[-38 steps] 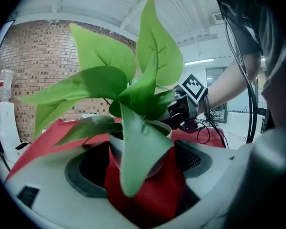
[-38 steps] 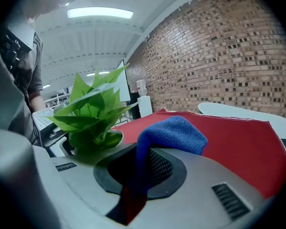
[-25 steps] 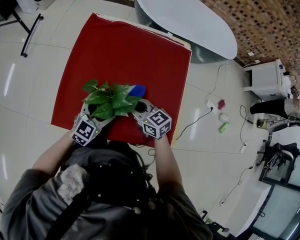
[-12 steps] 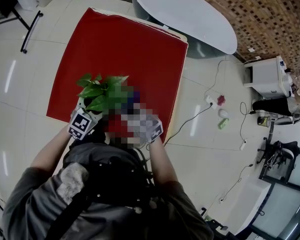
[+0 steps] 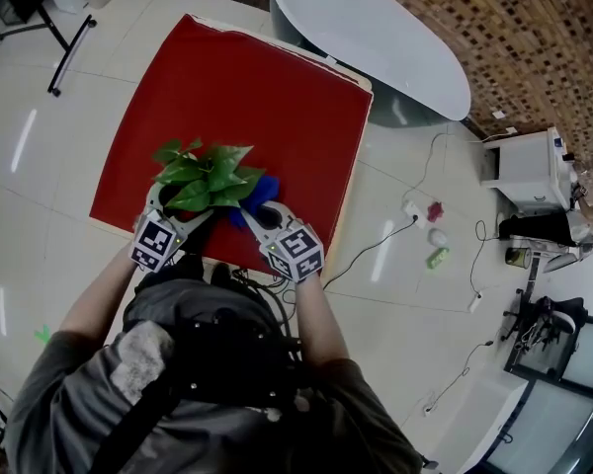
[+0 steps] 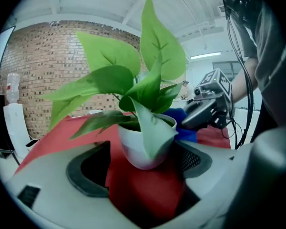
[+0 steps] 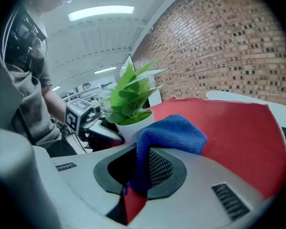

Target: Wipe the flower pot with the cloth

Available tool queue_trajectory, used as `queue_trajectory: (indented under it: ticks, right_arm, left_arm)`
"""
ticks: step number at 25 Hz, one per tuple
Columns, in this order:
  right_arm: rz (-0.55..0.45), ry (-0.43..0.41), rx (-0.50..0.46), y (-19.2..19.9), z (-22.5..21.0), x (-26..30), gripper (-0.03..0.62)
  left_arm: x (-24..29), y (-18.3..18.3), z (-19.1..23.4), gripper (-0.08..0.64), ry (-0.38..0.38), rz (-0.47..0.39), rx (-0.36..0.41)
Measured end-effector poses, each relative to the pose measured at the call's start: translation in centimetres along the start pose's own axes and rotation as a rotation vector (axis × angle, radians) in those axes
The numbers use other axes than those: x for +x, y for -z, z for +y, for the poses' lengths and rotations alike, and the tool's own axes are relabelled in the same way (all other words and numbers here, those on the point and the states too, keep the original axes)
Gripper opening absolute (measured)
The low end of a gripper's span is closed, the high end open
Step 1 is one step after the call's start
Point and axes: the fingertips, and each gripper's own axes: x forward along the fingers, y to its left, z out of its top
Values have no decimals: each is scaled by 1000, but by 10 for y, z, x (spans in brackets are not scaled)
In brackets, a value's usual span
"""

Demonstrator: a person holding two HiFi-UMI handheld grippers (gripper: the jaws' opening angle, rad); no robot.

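Observation:
A white flower pot (image 6: 139, 147) with a green leafy plant (image 5: 206, 174) stands near the front edge of the red-covered table (image 5: 277, 77). My left gripper (image 5: 185, 213) is open with the pot between its wide-set jaws (image 6: 143, 163); a strip of red shows beside the left pad. My right gripper (image 7: 140, 173) is shut on a blue cloth (image 7: 169, 135), which drapes over its tips. The head view has the cloth (image 5: 267, 188) right beside the plant, on its right. From the right gripper view, the pot (image 7: 133, 123) stands just behind the cloth.
A white oval tabletop (image 5: 376, 33) lies beyond the red table's far edge. Cables (image 5: 376, 245) and small items lie on the tiled floor at the right, near a white cabinet (image 5: 529, 166). The person's body is close against the table's front edge.
The head camera has shifted slightly. The right gripper with the blue cloth has come in a little closer beside the pot. The left gripper stays around the pot.

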Motion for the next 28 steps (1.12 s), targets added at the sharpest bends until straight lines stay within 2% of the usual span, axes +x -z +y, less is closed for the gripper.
queue_trajectory:
  ticks: [3,6,9,14,24,28]
  right_arm:
    - [46,34,-38,-2,-24,6,64]
    - [80,-23,-99,-5,-19,22,64]
    - [90,-86,-119,-7,-1,30,64]
    - [96,-130,-116,1,25,25,64]
    - [148,-244,-165,20,88,26,64]
    - [137,-224,-155,20,90,18,64]
  left_arm:
    - [-17,7,2,443,-36,19,-22]
    - [-32,20,0,443,-55,44,-58]
    - [-40,23,-6,443,-57,45,-84]
    - [-39,18,-15,443,-43,29,-69]
    - [-42,13,-8,443,-104,-3,-57]
    - [-38,8,-5,433,-119,-12,-32]
